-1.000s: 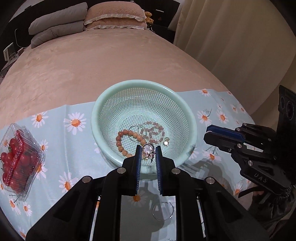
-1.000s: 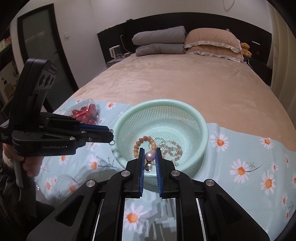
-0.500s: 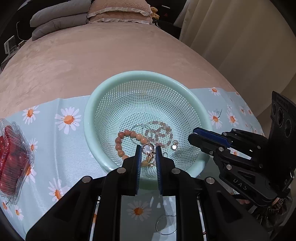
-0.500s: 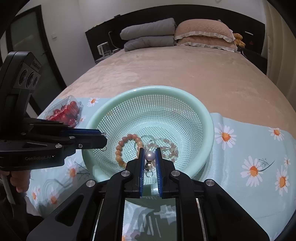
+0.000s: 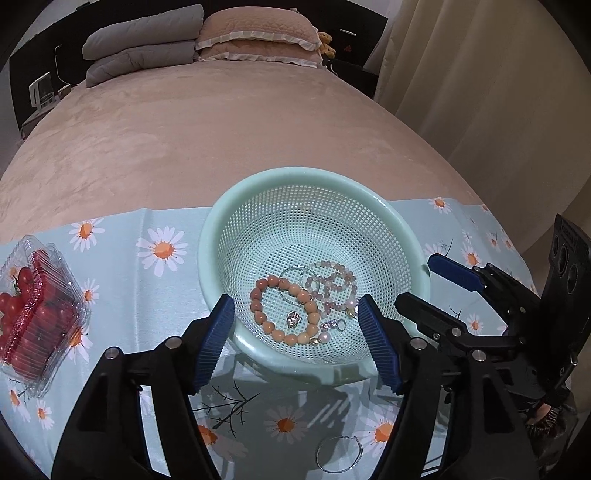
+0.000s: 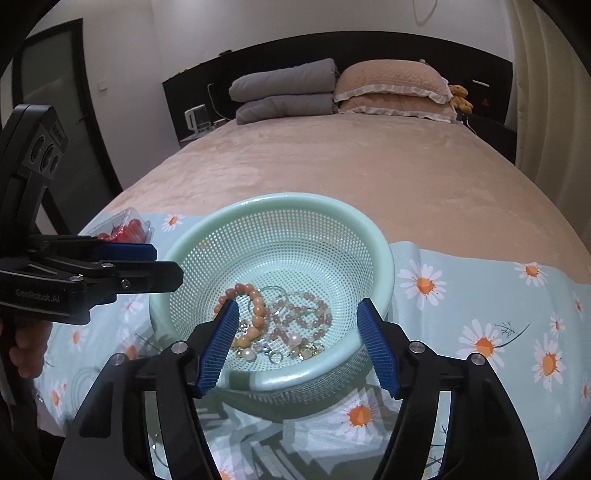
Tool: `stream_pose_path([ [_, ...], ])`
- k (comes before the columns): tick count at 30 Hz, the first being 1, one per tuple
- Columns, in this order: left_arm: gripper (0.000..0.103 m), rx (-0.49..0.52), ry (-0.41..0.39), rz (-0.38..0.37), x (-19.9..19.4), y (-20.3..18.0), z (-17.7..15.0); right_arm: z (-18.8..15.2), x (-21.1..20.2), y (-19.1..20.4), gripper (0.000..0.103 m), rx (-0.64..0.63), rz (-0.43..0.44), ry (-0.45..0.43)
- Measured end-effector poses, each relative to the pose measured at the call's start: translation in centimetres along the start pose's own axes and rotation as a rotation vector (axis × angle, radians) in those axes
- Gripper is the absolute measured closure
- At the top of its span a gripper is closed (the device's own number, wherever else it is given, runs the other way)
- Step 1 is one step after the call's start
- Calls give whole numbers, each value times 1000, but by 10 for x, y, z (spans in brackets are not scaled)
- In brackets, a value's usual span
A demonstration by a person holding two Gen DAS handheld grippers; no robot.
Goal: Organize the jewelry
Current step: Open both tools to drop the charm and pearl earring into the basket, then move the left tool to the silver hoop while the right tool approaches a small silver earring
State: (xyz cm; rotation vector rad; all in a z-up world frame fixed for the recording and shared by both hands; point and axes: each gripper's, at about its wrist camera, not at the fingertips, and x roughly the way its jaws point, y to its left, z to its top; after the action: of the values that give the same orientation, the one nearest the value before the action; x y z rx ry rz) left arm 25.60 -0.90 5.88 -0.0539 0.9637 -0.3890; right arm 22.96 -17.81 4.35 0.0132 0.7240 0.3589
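A mint green mesh basket (image 5: 221, 221) (image 6: 384, 254) stands on a daisy-print cloth on the bed. In it lie an orange bead bracelet (image 5: 282, 310) (image 6: 255, 306), a pale pink bead bracelet (image 5: 334, 284) (image 6: 299, 314), pearl earrings (image 5: 325, 336) (image 6: 293, 339) and small metal pieces. My left gripper (image 5: 295, 343) is open and empty over the basket's near rim. My right gripper (image 6: 297, 343) is open and empty over the same rim. A thin silver hoop (image 5: 339, 453) lies on the cloth in front of the basket.
A clear plastic box of cherry tomatoes (image 5: 33, 314) (image 6: 123, 227) sits on the cloth at the left. The daisy cloth (image 5: 122, 266) (image 6: 480, 295) covers the near end of the bed. Pillows (image 5: 255, 33) and a folded grey quilt (image 5: 140, 51) lie at the far end.
Both grippers have opened and let go of the pieces they held; these pieces now lie in the basket. Both grippers have drawn back a little from the basket.
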Motion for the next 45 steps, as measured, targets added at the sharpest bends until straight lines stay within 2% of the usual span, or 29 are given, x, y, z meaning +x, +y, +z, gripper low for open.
stream_pose_path([
  [2, 29, -6, 17, 0, 2, 1, -1, 1, -2, 1, 33, -9, -15, -1],
  [4, 27, -5, 24, 1, 2, 0, -1, 2, -4, 1, 25, -11, -20, -3],
  [5, 26, -3, 25, 11, 2, 0, -2, 2, -5, 2, 23, -14, -24, -7],
  [6, 20, 1, 29, 25, 2, 1, -3, 3, -7, 3, 22, -18, -23, -12],
  [8, 18, -2, 35, 46, 3, 3, -6, 1, -9, 3, 19, -17, -23, -13],
  [15, 18, -15, 73, 86, 1, 10, -15, -2, -15, 10, 19, -53, -38, 3],
  [22, 16, 17, 60, 102, -20, 7, -32, -22, -28, 25, 19, -128, -38, 27],
  [30, 13, 25, 90, 89, -23, 0, -77, -73, -54, 54, 19, -132, 23, -23],
  [33, 13, 23, 101, 72, -21, -3, -94, -94, -61, 70, 19, -164, 32, -10],
  [41, 13, 79, 112, 96, -11, -23, -124, -147, -63, 100, 19, -171, 71, 27],
  [44, 16, 99, 108, 106, -2, -29, -131, -161, -59, 109, 24, -171, 56, 34],
  [45, 23, 110, 114, 113, 2, -31, -133, -165, -56, 111, 29, -166, 57, 44],
])
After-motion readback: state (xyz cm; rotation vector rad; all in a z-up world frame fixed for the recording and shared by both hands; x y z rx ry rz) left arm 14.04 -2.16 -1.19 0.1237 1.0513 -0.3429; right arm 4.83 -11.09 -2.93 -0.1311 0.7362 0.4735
